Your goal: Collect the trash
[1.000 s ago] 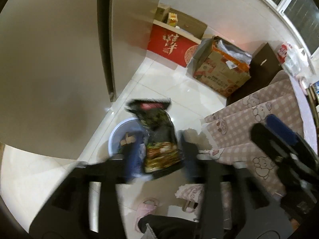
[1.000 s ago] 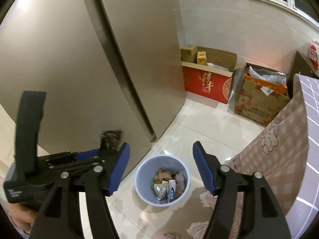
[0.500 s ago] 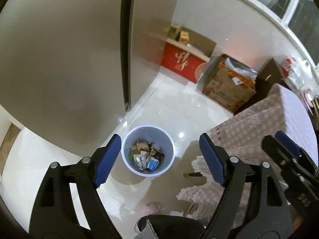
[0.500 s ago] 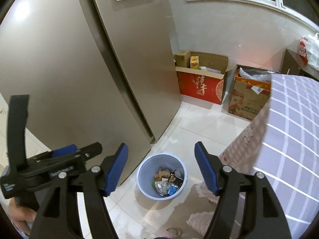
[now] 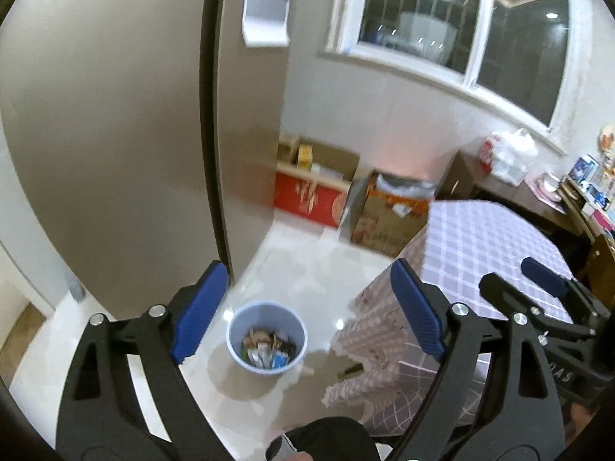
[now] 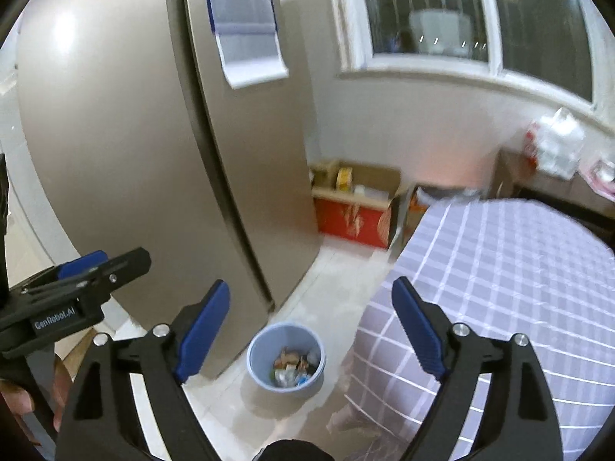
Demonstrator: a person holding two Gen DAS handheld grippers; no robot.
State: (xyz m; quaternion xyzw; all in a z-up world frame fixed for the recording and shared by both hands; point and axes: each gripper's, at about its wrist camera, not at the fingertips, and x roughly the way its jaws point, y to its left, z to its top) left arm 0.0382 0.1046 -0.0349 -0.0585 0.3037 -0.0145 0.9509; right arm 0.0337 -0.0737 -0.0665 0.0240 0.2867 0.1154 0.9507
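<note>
Holding both tools high over the floor, we see the left gripper [image 5: 307, 307] with its blue pads spread wide and nothing between them; the right gripper [image 6: 309, 330] is spread the same way, also bare. Directly below, between the fingers in both wrist views, the pale blue trash bin [image 5: 266, 340] stands upright on the glossy white tile floor [image 5: 307, 269], with mixed wrappers and cartons [image 6: 294, 370] lying inside it. Just beside the bin on the right, a table draped in a pink-and-lilac checked cloth [image 6: 499, 288] hangs its scalloped edge to the floor. On the left a tall beige refrigerator [image 5: 115, 134] rises, a paper sheet [image 6: 246, 27] stuck on its door. Farther back, along the wall, a red carton [image 5: 307, 199] and a brown cardboard box [image 5: 384, 223] sit side by side on the floor. Beyond the table, a dark cabinet [image 6: 511, 176] carries white plastic bags [image 5: 507, 153]. A white-framed window [image 5: 461, 27], dark outside, runs above. View edges are blurred.
</note>
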